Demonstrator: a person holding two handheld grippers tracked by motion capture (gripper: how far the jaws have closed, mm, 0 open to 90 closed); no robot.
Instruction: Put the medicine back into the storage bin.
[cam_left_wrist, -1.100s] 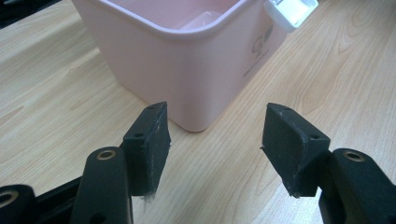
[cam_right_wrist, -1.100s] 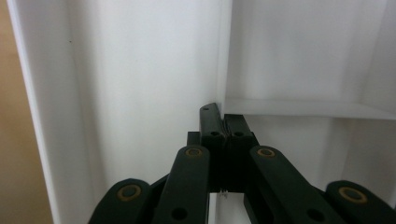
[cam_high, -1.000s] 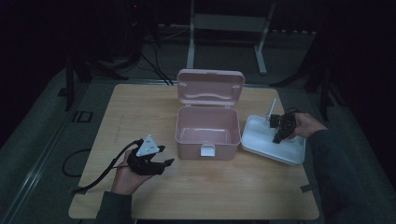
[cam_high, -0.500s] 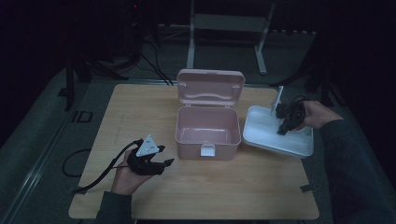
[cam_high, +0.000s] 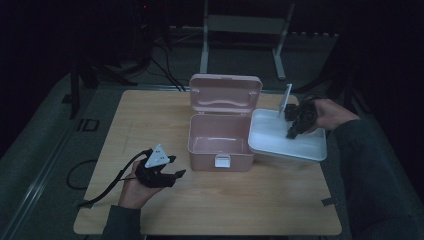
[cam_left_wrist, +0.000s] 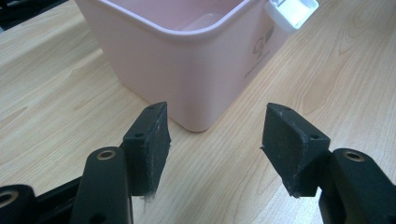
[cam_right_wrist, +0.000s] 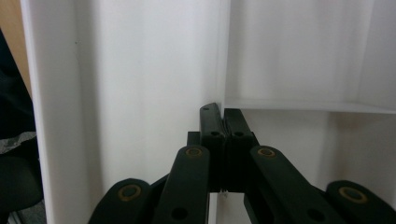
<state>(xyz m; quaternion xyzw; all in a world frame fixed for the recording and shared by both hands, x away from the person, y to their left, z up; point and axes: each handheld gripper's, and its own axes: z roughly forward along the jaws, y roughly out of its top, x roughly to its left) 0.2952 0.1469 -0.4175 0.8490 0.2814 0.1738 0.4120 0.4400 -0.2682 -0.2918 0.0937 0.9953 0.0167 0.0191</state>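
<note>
A pink box (cam_high: 220, 142) stands mid-table with its lid (cam_high: 225, 92) tipped up behind it. In the left gripper view its near corner (cam_left_wrist: 187, 60) and white latch (cam_left_wrist: 292, 11) lie just ahead. My left gripper (cam_high: 172, 170) (cam_left_wrist: 215, 140) rests open on the wood to the box's left, with nothing between its pads. To the right of the box, a white divided tray (cam_high: 280, 145) hangs tilted above the table. My right gripper (cam_high: 294, 129) (cam_right_wrist: 224, 116) is shut on a thin inner wall of that tray (cam_right_wrist: 140, 70).
The wooden table (cam_high: 150, 115) has bare surface to the left and in front of the box. A black cable (cam_high: 107, 187) trails from the left gripper toward the near left edge. A metal stand (cam_high: 245, 30) and cables lie on the dark floor beyond.
My right hand has risen and drifted back to the right, lifting the white tray with it. The left gripper and the pink box have stayed still.
</note>
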